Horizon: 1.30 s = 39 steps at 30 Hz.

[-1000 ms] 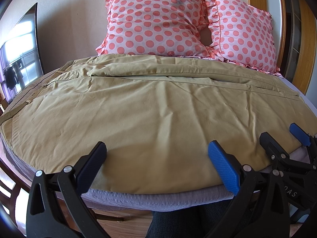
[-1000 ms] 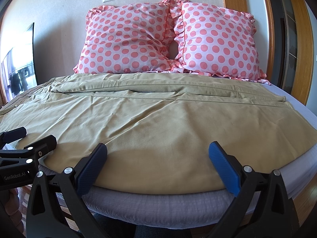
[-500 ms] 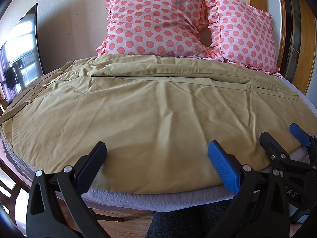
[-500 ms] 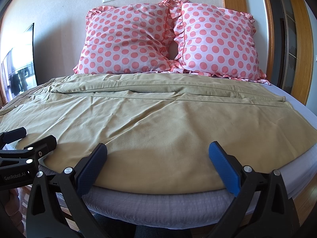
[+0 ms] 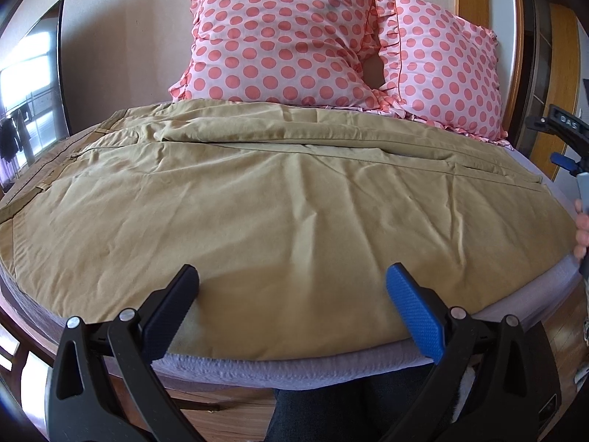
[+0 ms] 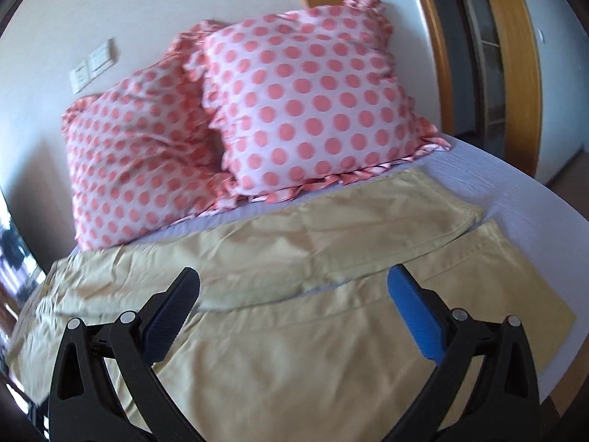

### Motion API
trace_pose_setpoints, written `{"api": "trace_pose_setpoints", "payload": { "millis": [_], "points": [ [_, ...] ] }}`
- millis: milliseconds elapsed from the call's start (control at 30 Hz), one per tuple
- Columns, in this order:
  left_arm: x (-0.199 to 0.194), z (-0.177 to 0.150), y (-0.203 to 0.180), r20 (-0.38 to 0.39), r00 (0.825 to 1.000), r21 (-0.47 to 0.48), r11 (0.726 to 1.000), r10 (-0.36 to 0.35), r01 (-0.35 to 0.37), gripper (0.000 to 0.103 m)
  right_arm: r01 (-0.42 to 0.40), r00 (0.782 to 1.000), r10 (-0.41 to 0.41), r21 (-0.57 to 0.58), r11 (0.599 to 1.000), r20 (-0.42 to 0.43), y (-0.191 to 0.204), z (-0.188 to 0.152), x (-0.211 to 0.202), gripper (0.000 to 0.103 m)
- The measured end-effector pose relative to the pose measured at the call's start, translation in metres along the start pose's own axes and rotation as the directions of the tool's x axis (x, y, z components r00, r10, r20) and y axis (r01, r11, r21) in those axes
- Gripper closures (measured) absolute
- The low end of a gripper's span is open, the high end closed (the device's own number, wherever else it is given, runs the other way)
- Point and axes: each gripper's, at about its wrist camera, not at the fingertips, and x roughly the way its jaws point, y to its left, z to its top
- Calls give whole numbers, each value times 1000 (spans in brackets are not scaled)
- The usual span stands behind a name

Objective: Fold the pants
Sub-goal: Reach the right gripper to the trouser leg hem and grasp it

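Note:
Tan pants [image 5: 279, 213] lie spread flat across the bed, waistband to the left, leg cuffs to the right. My left gripper [image 5: 291, 305] is open and empty, just above the near edge of the pants. My right gripper [image 6: 292, 311] is open and empty, raised over the leg end of the pants [image 6: 331, 294], where the two legs lie side by side with cuffs [image 6: 475, 217] at right. The right gripper also shows at the far right edge of the left wrist view [image 5: 567, 158], lifted above the bed.
Two pink polka-dot pillows [image 5: 287, 44] [image 6: 309, 110] lean on the wall behind the pants. The lavender bed sheet [image 5: 331, 368] [image 6: 515, 184] shows at the near edge and right side. A wooden door frame [image 6: 434, 37] stands at right; a window [image 5: 29, 84] at left.
My right gripper has lifted and swung to the right, toward the leg end of the pants; its view is motion-blurred. My left gripper has barely moved. Both stay open.

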Motion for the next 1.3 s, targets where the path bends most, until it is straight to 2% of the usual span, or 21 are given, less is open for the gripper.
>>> {"api": "trace_pose_setpoints", "payload": {
  "millis": [33,100,133,167,233,267,367,500,567,633,700,733,767,800,867,967,1033,1100,1167,1233,1300],
  "points": [
    [-2,2,2,8,1000,-11,1000,-15,15,2,45,999,-44,31,999,-23,-9,19,18,1],
    [-8,8,6,44,999,-23,999,-23,24,2,136,988,-130,68,988,-78,-26,49,56,11],
    [-12,12,7,67,997,-24,999,-25,26,2,168,982,-159,85,982,-103,-33,61,74,20],
    [-15,15,9,85,996,-24,999,-25,27,2,193,975,-178,109,975,-133,-40,71,95,24],
    [-18,21,12,106,994,-25,999,-30,33,2,243,957,-210,160,957,-201,-55,84,134,29],
    [-17,24,14,107,994,-25,999,-34,37,2,272,945,-223,193,943,-240,-62,89,155,34],
    [-13,27,17,99,994,-21,999,-41,44,2,348,909,-261,249,904,-324,-75,96,203,41],
    [-4,26,21,86,995,-16,999,-50,52,2,423,881,-323,269,865,-345,-75,102,239,41],
    [1,26,24,76,995,-28,997,-62,65,2,487,851,-405,210,848,-335,-70,105,251,40],
    [5,26,25,69,995,-37,997,-67,70,2,524,830,-458,166,835,-319,-66,104,259,41],
    [7,26,27,64,995,-44,996,-75,78,2,557,810,-506,120,822,-297,-64,100,261,51],
    [8,25,28,62,995,-49,995,-80,83,2,543,821,-498,115,832,-278,-64,98,260,59],
    [8,23,29,63,994,-55,994,-90,94,2,532,831,-490,119,838,-264,-67,96,257,74],
    [8,22,31,65,992,-65,992,-106,110,2,510,846,-467,140,848,-256,-74,95,253,83],
    [6,19,36,71,989,-91,987,-128,134,2,422,897,-366,239,874,-248,-93,91,240,97],
    [2,16,44,85,989,-122,983,-124,134,2,244,968,-200,373,895,-152,-114,78,195,99],
    [-4,14,48,103,987,-135,982,-122,136,2,116,993,-98,405,907,-67,-119,68,155,99],
    [-9,13,51,120,986,-143,981,-118,135,2,6,1000,-7,420,908,-1,-115,51,106,99],
    [-12,13,52,132,984,-150,979,-115,135,2,-85,996,70,445,892,50,-120,24,58,99],
    [-15,15,52,144,983,-154,978,-117,139,2,-117,993,104,467,876,55,-127,-4,22,99],
    [-18,19,50,158,980,-152,978,-119,144,2,-104,994,113,486,868,12,-123,-28,-4,99]
  ]
}}
